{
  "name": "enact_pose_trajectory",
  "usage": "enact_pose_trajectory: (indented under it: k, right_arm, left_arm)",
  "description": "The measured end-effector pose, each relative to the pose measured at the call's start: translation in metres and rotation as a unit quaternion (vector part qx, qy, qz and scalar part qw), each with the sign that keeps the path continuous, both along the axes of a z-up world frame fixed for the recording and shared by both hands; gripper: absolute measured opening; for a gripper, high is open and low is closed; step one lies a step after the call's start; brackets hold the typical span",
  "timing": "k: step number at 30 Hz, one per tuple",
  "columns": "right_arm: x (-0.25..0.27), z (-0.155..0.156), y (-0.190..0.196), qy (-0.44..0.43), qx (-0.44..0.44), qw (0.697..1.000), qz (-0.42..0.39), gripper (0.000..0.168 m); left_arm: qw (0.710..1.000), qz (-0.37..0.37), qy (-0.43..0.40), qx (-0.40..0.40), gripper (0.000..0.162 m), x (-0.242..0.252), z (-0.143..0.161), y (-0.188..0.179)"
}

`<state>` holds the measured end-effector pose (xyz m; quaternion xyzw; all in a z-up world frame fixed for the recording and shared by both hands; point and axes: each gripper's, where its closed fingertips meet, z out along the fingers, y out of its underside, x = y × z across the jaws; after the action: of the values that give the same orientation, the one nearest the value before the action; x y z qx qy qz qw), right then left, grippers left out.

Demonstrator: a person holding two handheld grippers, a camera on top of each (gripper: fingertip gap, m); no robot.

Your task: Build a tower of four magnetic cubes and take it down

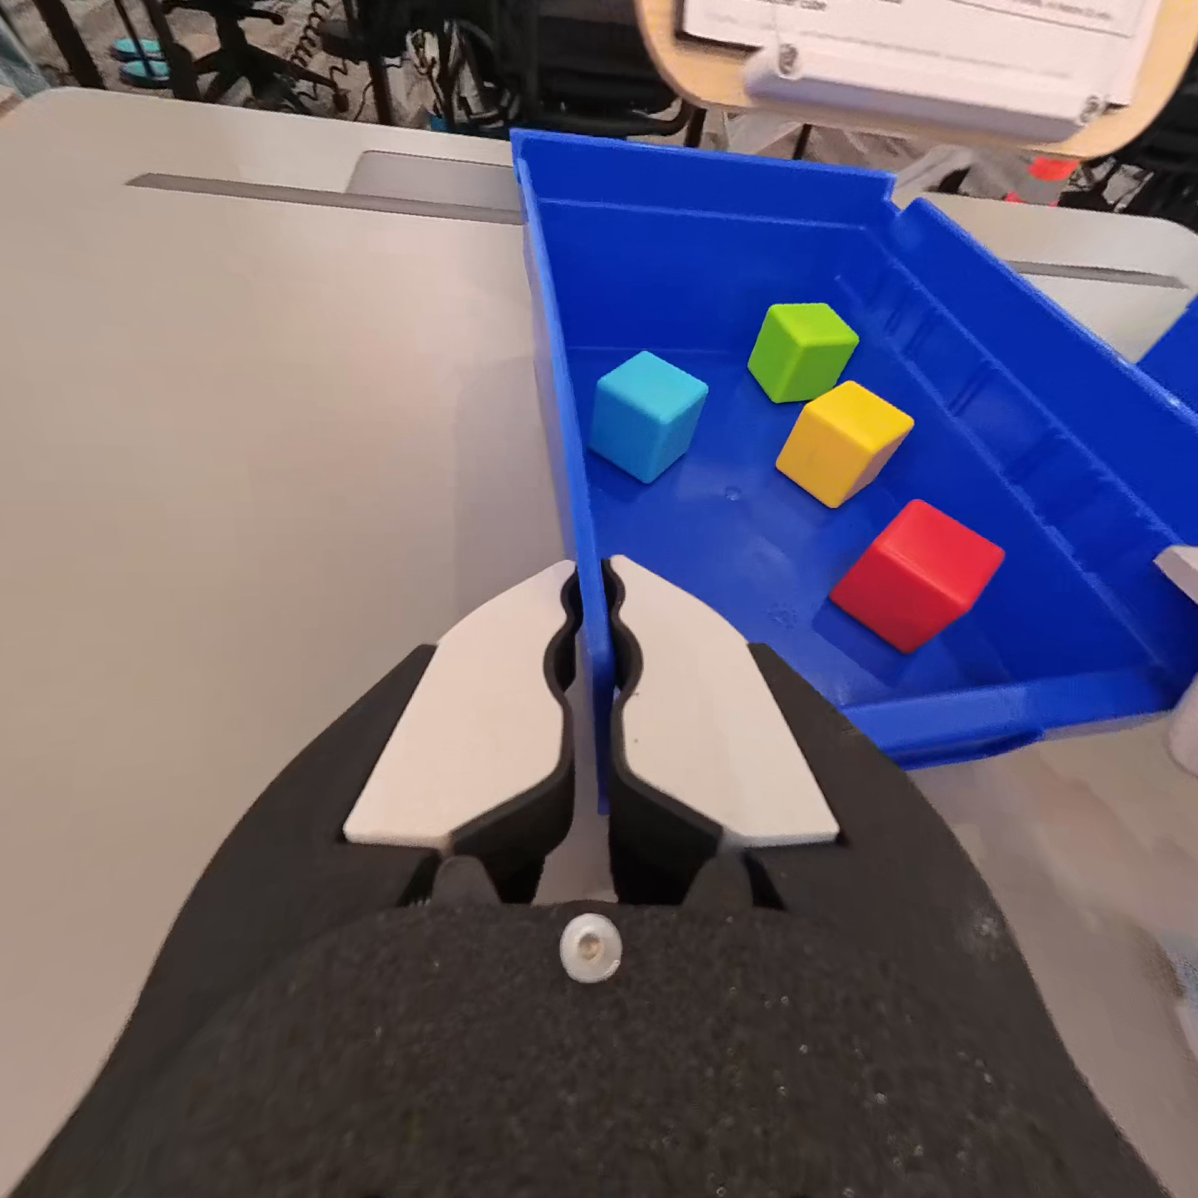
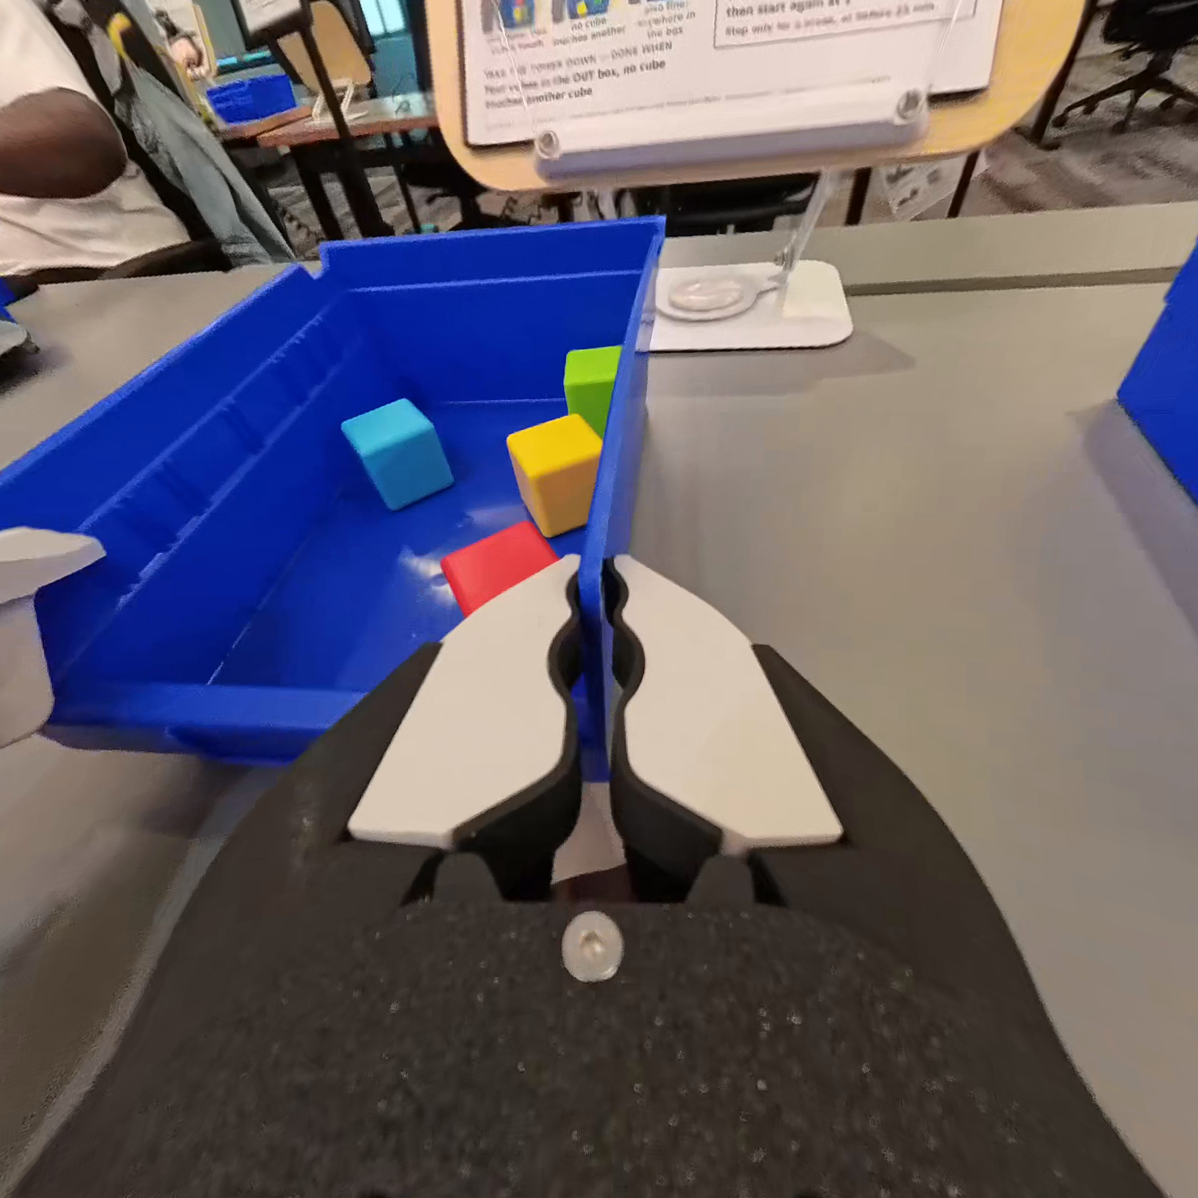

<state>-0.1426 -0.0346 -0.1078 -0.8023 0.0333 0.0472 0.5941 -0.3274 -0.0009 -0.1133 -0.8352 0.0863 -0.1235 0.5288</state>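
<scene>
A blue bin (image 1: 681, 259) sits on the grey table and holds several loose cubes: light blue (image 1: 645, 415), green (image 1: 800, 350), yellow (image 1: 843, 441) and red (image 1: 914, 574). My left gripper (image 1: 591, 570) is shut on the bin's left side wall. My right gripper (image 2: 593, 570) is shut on the bin's right side wall (image 2: 616, 493). The right wrist view shows the light blue cube (image 2: 397, 452), the yellow cube (image 2: 554, 473), the red cube (image 2: 496, 564) partly behind my finger, and the green cube (image 2: 590, 386) partly behind the wall. The left gripper's fingertip (image 2: 39, 557) shows at the far left.
A sign board on a clear stand (image 2: 745, 298) stands behind the bin. Part of a second blue bin (image 2: 1167, 389) is at the right edge. A person sits beyond the table at the far left (image 2: 65, 181). Chairs and other tables stand behind.
</scene>
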Motion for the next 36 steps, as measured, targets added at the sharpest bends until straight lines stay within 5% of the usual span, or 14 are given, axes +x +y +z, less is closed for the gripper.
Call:
enact_pose_trajectory:
  k: [10,18,28,31,36]
  right_arm:
    - [-0.145,0.007,0.024,0.019,0.018,0.999,0.046,0.004]
    - [-0.221,0.000,0.051,0.006,-0.006,0.997,0.073,0.005]
    - [-0.234,-0.007,0.057,0.029,-0.012,0.994,0.107,0.010]
    - [-0.229,-0.002,0.046,0.032,-0.016,0.989,0.142,0.032]
    - [-0.183,0.026,0.002,-0.014,0.032,0.977,0.211,0.039]
  left_arm:
    - [0.995,0.087,0.033,0.030,0.004,-0.145,0.018,0.020]
    - [0.995,0.091,0.035,0.015,0.004,-0.222,0.005,0.045]
    - [0.997,0.081,0.014,0.013,0.005,-0.234,-0.001,0.057]
    - [0.991,0.123,0.037,0.021,0.033,-0.246,0.003,0.051]
    - [0.978,0.190,0.010,0.087,0.043,-0.247,0.052,0.018]
